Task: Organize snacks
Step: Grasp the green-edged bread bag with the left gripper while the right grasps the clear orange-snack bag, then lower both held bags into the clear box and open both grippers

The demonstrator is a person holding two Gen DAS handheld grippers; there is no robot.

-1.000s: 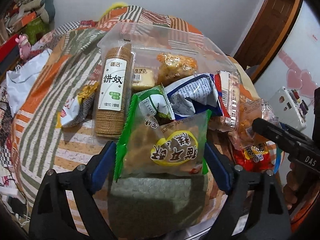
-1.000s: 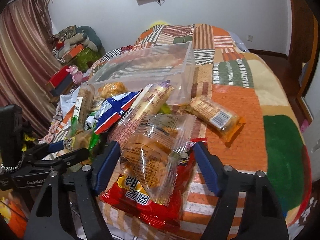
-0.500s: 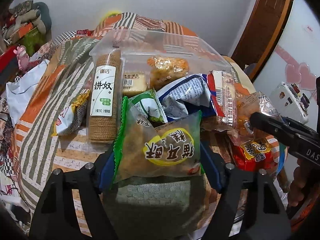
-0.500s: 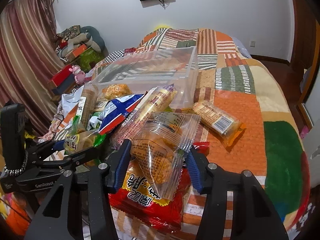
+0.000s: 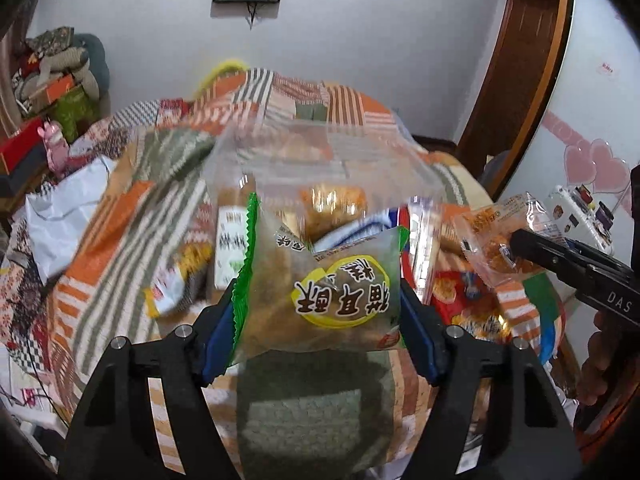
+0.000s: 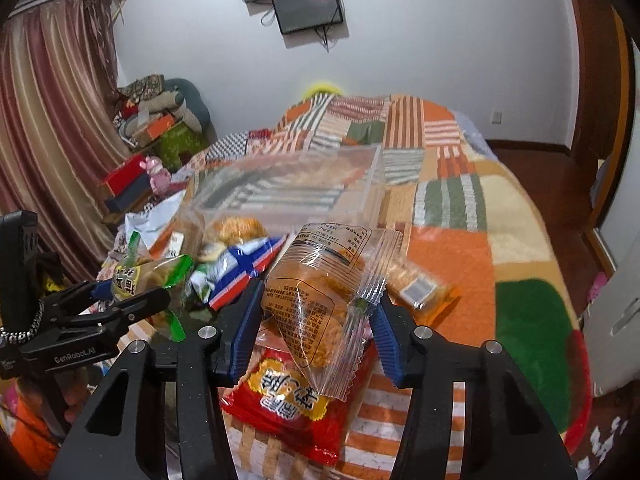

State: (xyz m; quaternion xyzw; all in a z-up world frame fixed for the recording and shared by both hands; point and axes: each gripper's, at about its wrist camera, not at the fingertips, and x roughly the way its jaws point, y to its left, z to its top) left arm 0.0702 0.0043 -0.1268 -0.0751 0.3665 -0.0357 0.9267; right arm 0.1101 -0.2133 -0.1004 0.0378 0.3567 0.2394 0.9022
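Note:
My left gripper (image 5: 320, 316) has its blue pads pressed on both sides of a green-edged snack bag (image 5: 320, 280) with a yellow label, lifted off the quilt; its jaws are closing. In the right wrist view the same bag (image 6: 140, 276) hangs at the left in the left gripper (image 6: 160, 300). My right gripper (image 6: 316, 324) is shut on a clear packet of orange snacks (image 6: 312, 280), raised above a red snack bag (image 6: 288, 396). The clear packet (image 5: 492, 240) also shows at the right in the left wrist view. A clear plastic box (image 5: 320, 152) stands just behind the snack pile.
Loose snacks lie on the patchwork quilt (image 6: 452, 252): a blue-and-white bag (image 6: 248, 264), a wrapped biscuit bar (image 6: 416, 288), a biscuit roll (image 5: 228, 240). White paper (image 5: 64, 216) lies left. Boxes and cushions (image 6: 160, 120) are piled by the curtain. A door (image 5: 520, 80) stands right.
Both grippers narrowed onto their packets and rose. The green-edged bag and the clear packet have come up off the pile, and both views now tilt higher toward the wall.

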